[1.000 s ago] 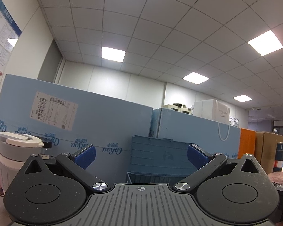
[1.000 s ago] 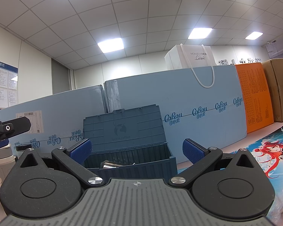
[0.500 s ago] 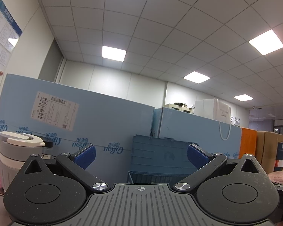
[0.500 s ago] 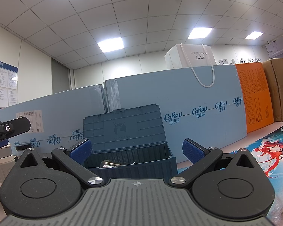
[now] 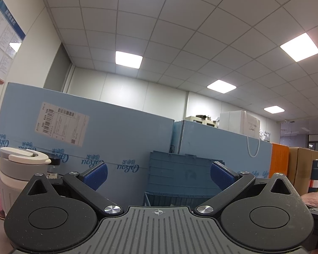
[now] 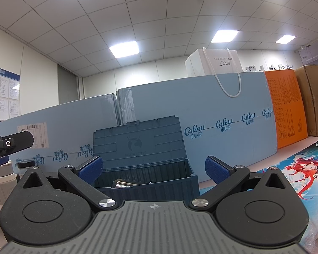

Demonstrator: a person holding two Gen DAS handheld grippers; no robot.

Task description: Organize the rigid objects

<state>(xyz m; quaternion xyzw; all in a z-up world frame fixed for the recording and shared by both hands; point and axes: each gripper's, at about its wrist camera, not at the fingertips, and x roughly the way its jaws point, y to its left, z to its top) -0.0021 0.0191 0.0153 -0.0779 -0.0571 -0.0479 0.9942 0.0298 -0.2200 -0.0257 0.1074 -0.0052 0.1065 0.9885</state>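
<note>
Both hand-held grippers, left (image 5: pixel 158 174) and right (image 6: pixel 152 169), gape empty before the blue crate (image 6: pixel 146 169) (lid raised).

The left black two-finger gripper with blue-padded fingertips (image 5: pixel 158 174) points level and forward, its jaws spread wide with nothing between the blue pads (image 5: pixel 95 174). The right black two-finger gripper with blue-padded fingertips (image 6: pixel 153 170) sits in the same level pose, jaws equally wide and empty. In the right wrist view, part of the left gripper (image 6: pixel 9 146) shows at the far left edge.
</note>
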